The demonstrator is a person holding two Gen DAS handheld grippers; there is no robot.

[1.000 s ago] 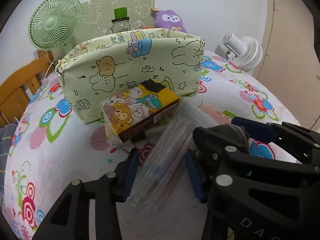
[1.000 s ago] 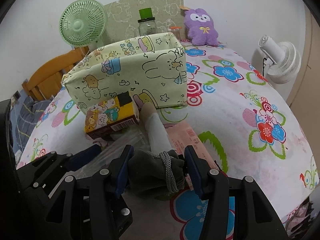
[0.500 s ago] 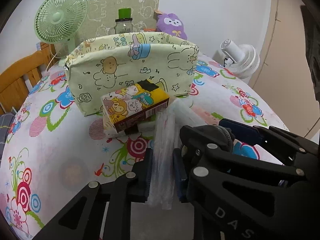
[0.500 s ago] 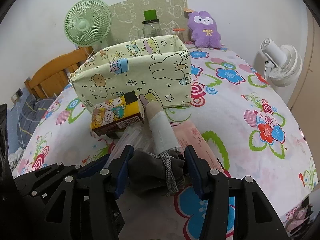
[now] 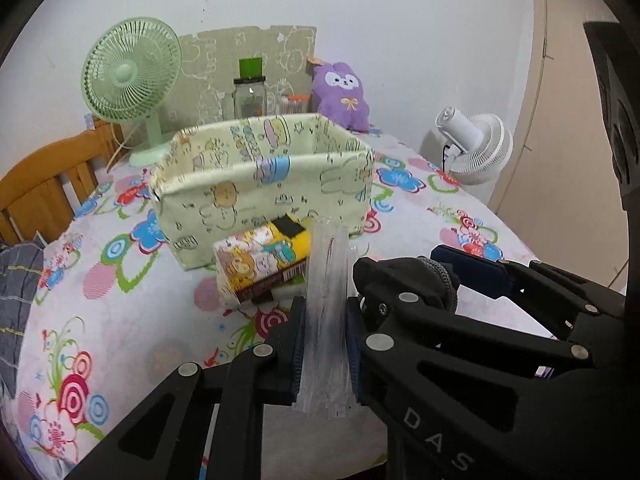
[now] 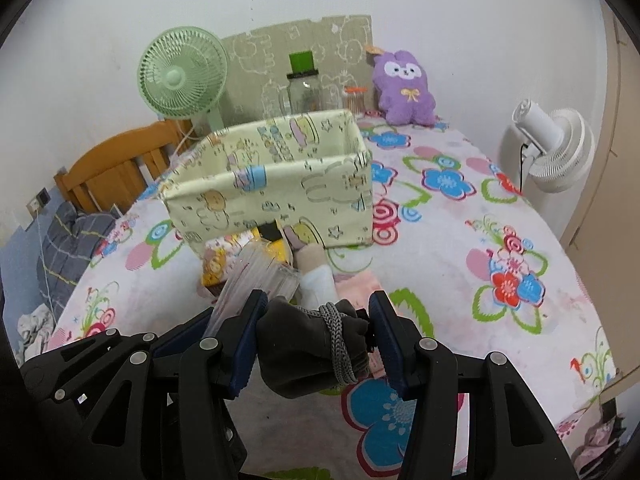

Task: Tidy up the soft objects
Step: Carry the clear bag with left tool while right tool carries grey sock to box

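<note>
Left wrist view: left gripper pinches clear plastic pack upright, lifted toward fabric bin ahead (likely its destination). Right wrist view: right gripper clamps dark rolled bundle, near side, for binning.

Left gripper: my jaws are drawn close together, blue pads pressing both sides of a clear plastic packet that stands upright between them.
Left pose: fingers point to the far side, raised above the surface; the packet's far end sticks out past my fingertips.
Right gripper: jaws clamped on a dark grey bundle tied with cord; pads touch its left and right flanks.
Right pose: fingers aimed far, level, raised off the surface.
Relative position: my right gripper sits just right of my left one, bodies near each other, fingers roughly parallel.
</note>
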